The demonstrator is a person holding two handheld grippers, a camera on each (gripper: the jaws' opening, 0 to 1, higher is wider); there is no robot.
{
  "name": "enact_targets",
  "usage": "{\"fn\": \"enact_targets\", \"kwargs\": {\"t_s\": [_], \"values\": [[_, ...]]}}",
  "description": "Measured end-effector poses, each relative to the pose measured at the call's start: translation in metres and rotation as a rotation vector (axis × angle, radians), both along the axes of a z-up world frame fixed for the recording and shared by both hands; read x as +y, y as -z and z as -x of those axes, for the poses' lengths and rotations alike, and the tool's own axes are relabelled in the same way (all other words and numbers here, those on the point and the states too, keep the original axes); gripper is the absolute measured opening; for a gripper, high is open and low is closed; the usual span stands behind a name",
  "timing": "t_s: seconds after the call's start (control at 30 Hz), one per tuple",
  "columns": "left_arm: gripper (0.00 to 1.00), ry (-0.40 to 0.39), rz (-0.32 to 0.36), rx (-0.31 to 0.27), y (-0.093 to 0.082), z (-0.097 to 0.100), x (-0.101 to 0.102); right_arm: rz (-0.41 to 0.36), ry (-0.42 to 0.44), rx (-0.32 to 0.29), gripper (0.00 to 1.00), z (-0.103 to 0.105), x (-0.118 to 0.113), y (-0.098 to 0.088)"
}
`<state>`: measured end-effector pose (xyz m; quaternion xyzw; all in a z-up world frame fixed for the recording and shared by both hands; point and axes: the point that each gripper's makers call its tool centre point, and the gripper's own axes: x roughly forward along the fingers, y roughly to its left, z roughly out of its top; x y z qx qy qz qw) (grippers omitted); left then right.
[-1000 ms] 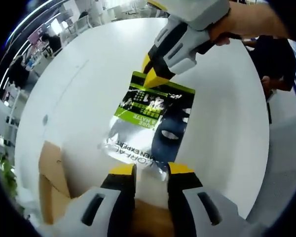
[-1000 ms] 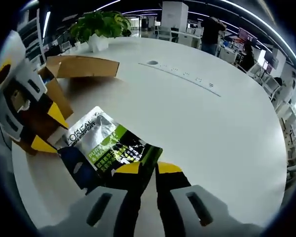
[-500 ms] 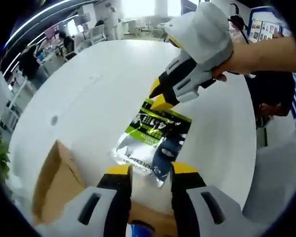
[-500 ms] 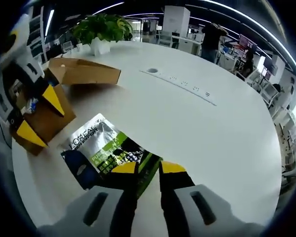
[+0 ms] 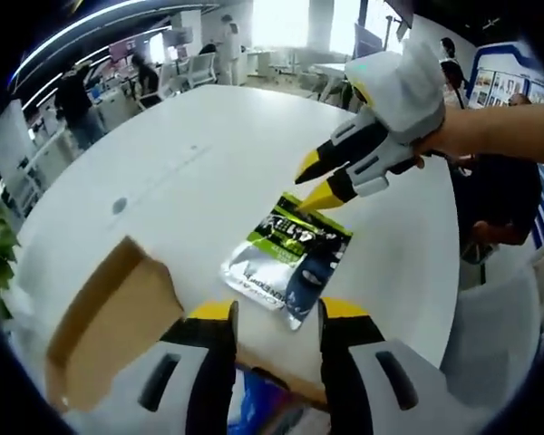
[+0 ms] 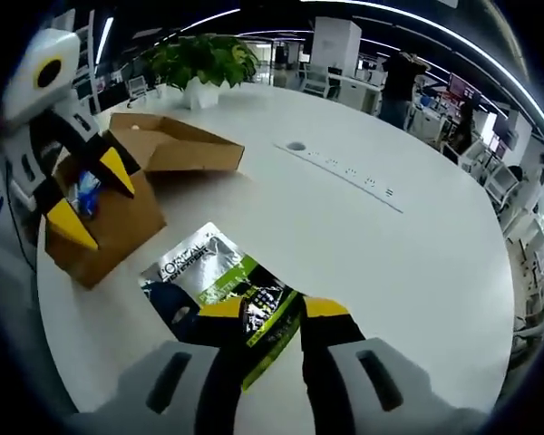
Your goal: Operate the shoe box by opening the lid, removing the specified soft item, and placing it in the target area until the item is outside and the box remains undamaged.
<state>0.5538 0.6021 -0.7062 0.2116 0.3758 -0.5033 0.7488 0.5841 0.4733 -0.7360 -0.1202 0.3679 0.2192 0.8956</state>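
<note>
A: White desk point(image 6: 408, 245), open shoe box point(image 6: 118, 217) at its left edge?
B: Yes; the sachet point(image 5: 290, 258) lies flat near it, right gripper point(image 5: 319, 181) and left gripper point(image 5: 276, 313) both released above

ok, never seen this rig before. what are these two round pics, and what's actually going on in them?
No robot here: a person holds a two-jaw handheld gripper in each hand, each carrying a fisheye camera looking along its jaws. In the left gripper view, the left gripper rises from the bottom and the right gripper enters from the right; the right gripper view looks back the other way. A silver, green and dark blue foil sachet lies flat on the round white table, beside an open brown cardboard shoe box. Both grippers are open, holding nothing.
</note>
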Motion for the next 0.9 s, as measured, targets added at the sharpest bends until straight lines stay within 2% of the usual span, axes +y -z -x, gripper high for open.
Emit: {"fn": "enact_targets", "kwargs": {"t_s": [0.57, 0.9], "values": [[0.40, -0.086, 0.046, -0.032, -0.018, -0.007, 0.040, -0.062, -0.077, 0.011, 0.28, 0.016, 0.043, -0.031], [0.41, -0.152, 0.061, -0.050, -0.023, -0.011, 0.078, -0.126, -0.114, 0.027, 0.29, 0.022, 0.073, -0.042]]}}
